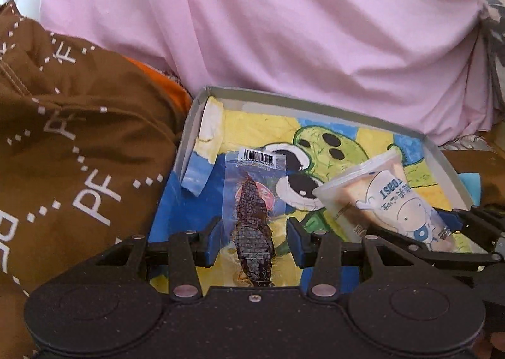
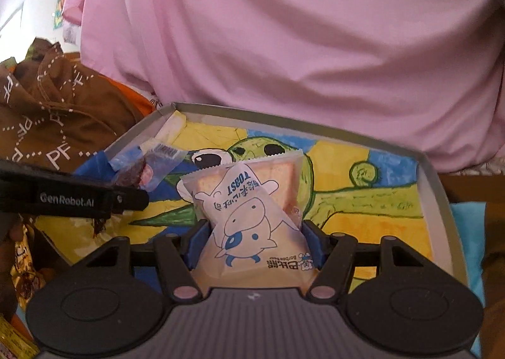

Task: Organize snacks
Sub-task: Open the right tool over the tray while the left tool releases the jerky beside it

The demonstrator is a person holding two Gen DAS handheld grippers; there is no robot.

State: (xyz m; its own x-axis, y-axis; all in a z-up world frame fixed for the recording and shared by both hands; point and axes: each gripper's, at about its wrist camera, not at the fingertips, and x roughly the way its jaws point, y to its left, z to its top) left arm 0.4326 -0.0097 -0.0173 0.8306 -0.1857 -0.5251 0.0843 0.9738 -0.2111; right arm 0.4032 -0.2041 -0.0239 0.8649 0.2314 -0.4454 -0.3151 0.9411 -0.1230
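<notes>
A shallow grey tray point(image 1: 284, 100) point(image 2: 442, 188) holds a crayon drawing of a green cartoon creature. In the left wrist view my left gripper point(image 1: 255, 240) has its blue pads against both edges of a clear packet of dark dried snack point(image 1: 252, 201), barcode end pointing away, just over the tray floor. My right gripper point(image 2: 254, 245) is shut on a white toast packet point(image 2: 249, 194) with a blue cartoon cow, tilted up over the tray's middle. The toast packet point(image 1: 388, 194) also shows at the right of the left wrist view. The left gripper point(image 2: 139, 198) reaches in from the left with the dried snack packet point(image 2: 151, 166).
Pink cloth point(image 1: 284, 11) bulges right behind the tray's far rim. Brown fabric with white letters point(image 1: 79, 153) is heaped against the tray's left side, over something orange point(image 1: 170, 87). A light blue object point(image 2: 467, 232) lies right of the tray. Snack wrappers point(image 2: 19, 264) lie at the lower left.
</notes>
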